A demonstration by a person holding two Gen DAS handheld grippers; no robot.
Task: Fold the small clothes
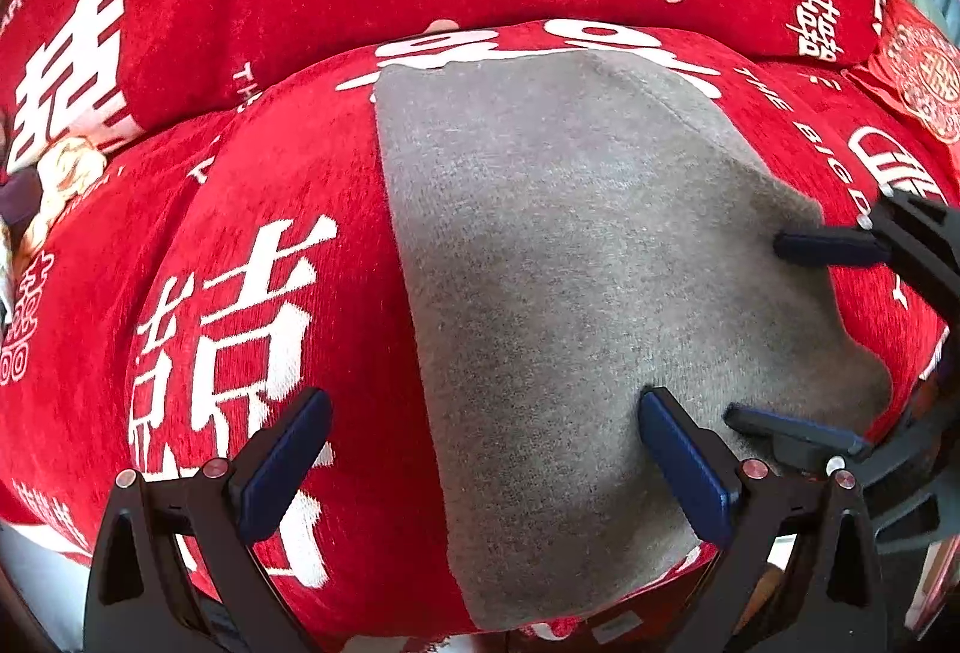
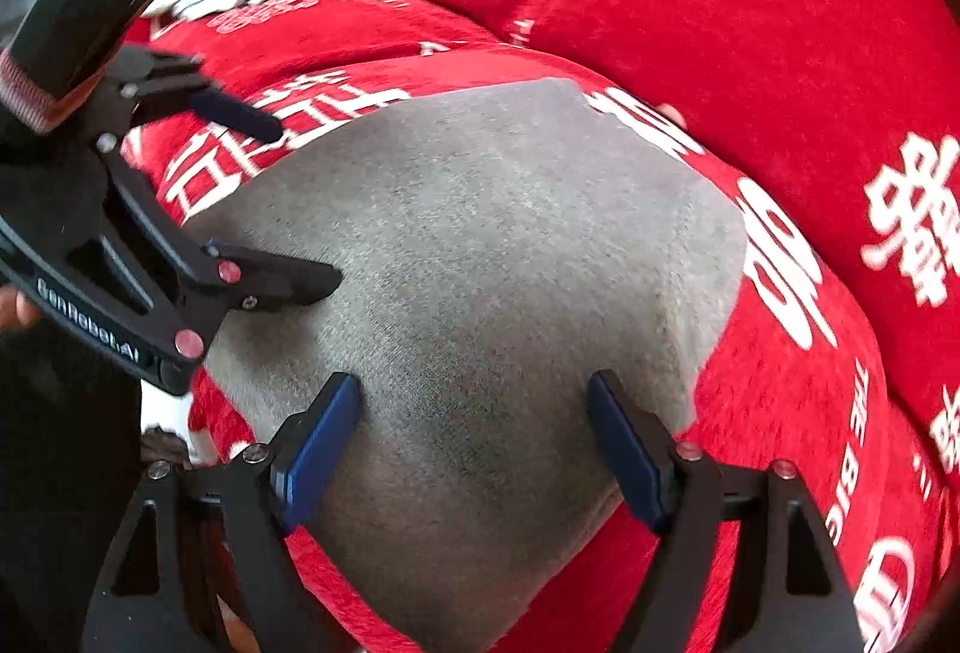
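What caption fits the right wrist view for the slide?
Both open grippers, right and left, poised over a flat grey knit garment on a red printed sofa cover.

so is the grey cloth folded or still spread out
Folded, as far as shows: the grey cloth lies flat as a compact block with straight edges on the red sofa cover. Layers underneath cannot be seen.

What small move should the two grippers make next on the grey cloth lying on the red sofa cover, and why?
Probably lower and close each gripper on a near corner. The grey cloth lies flat on the red sofa cover. The left gripper and the right gripper both stand open over its near edge, with nothing pinched. A grip must come before any fold towards the far edge.
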